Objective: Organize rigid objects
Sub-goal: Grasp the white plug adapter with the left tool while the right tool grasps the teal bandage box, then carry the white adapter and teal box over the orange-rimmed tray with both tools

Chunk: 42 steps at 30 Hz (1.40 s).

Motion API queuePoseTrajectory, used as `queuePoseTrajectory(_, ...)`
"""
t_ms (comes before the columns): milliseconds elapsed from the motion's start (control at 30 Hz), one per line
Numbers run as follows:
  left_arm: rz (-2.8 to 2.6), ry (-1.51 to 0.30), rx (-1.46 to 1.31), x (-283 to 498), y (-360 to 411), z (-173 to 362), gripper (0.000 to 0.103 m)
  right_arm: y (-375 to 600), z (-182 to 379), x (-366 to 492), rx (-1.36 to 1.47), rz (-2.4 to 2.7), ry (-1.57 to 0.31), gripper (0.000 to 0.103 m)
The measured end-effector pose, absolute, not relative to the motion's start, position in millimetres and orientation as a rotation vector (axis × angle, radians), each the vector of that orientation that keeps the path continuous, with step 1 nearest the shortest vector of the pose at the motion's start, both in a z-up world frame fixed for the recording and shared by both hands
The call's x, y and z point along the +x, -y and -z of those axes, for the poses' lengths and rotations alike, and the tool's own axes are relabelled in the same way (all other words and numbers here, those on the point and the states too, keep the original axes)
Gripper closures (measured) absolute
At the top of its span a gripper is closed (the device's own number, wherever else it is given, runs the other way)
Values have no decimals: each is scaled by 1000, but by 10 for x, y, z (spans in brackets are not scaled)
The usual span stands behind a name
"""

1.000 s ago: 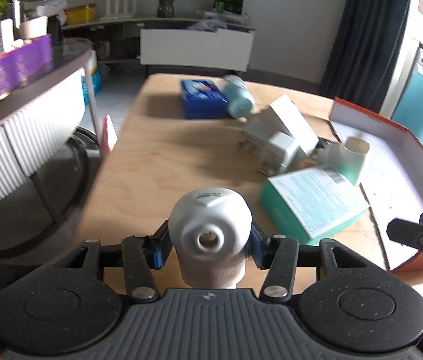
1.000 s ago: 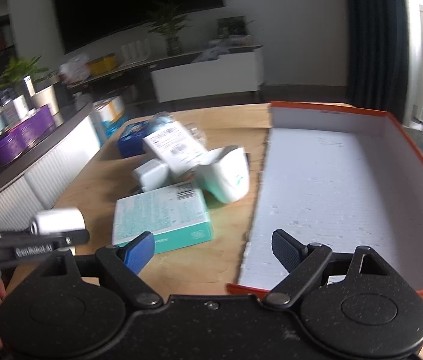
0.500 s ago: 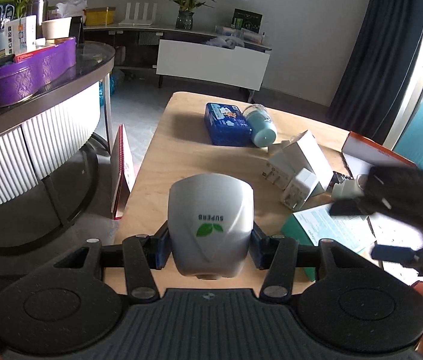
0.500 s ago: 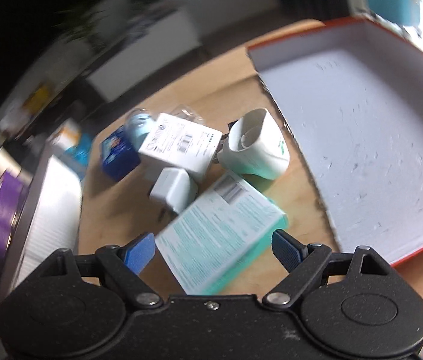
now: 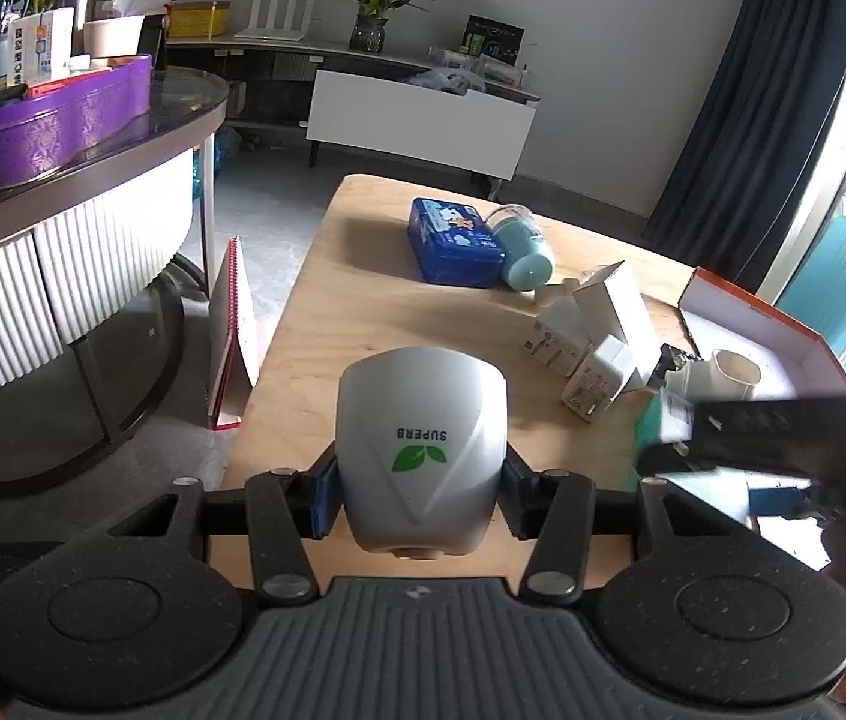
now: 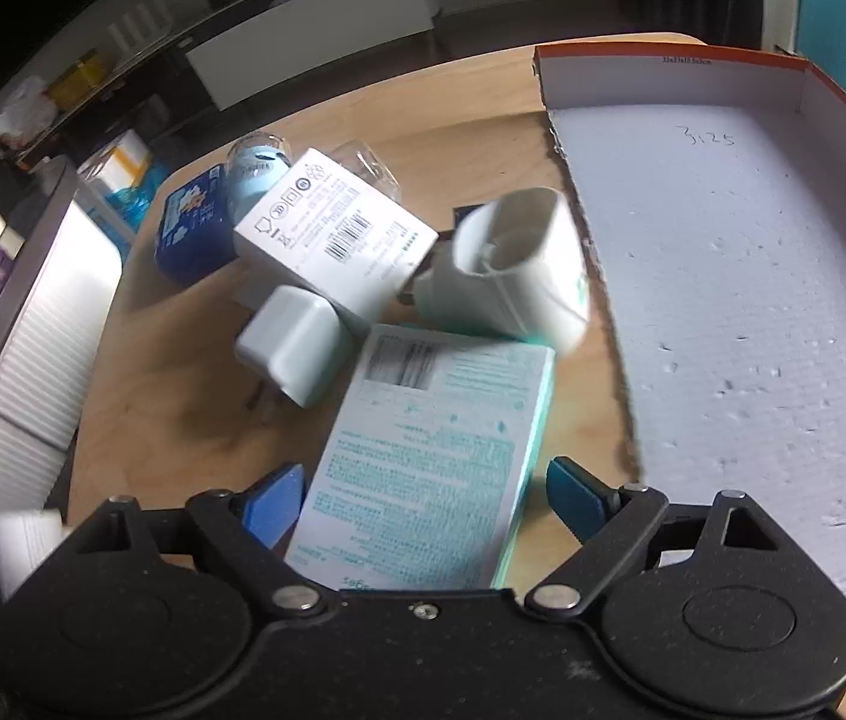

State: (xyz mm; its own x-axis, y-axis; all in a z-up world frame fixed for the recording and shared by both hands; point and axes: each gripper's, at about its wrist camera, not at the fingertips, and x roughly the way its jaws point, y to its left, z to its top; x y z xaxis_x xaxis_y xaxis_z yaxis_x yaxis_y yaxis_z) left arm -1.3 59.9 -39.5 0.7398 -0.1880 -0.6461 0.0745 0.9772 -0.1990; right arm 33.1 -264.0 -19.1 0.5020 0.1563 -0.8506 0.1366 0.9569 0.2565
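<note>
My left gripper (image 5: pixel 420 492) is shut on a white plug-in device (image 5: pixel 423 444) with a green leaf logo, held above the near end of the wooden table (image 5: pixel 363 312). My right gripper (image 6: pixel 423 498) is open and tilted down over a teal box (image 6: pixel 435 438) lying flat; the box sits between its blue pads (image 6: pixel 276 501), which stand clear of it. Beyond lie a white charger (image 6: pixel 291 348), a barcoded white box (image 6: pixel 333 234), a second white device (image 6: pixel 513 264), a blue tin (image 6: pixel 192 222) and a pale blue bottle (image 6: pixel 258 171).
An orange tray-like box (image 6: pixel 843 114) with a white foam floor lies on the table's right side. Left of the table stand a round counter with a purple tin (image 5: pixel 45 132) and a red-edged calendar (image 5: pixel 231 324) leaning on the floor.
My right gripper has tipped downward and swung left from the orange box to over the teal box. The white device in my left gripper now shows its logo face instead of its holed end.
</note>
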Motion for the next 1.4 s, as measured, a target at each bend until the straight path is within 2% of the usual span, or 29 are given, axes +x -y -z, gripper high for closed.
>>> queuePoseTrajectory(200, 161, -730, -145, -6, -489, 403, 52, 2626, 205, 303, 239, -57, -1013, 1)
queuePoseTrajectory(267, 160, -724, -134, -9, -458, 396, 52, 2550, 218, 307, 164, -72, -985, 4)
queuePoseTrajectory(333, 161, -726, -124, -9, -419, 395, 52, 2560, 197, 258, 165, -83, -952, 16)
queuePoseTrajectory(400, 169, -726, -125, -4, -386, 383, 52, 2572, 143, 202, 138, -90, -918, 20)
queuePoseTrajectory(867, 296, -692, -85, 76, 234, 36, 52, 3356, -317, -149, 186, -51, -786, 20)
queuePoseTrajectory(1400, 427, -695, -54, 325, 1051, -126, 52, 4250, -479, -136, 242, 97, -721, 20)
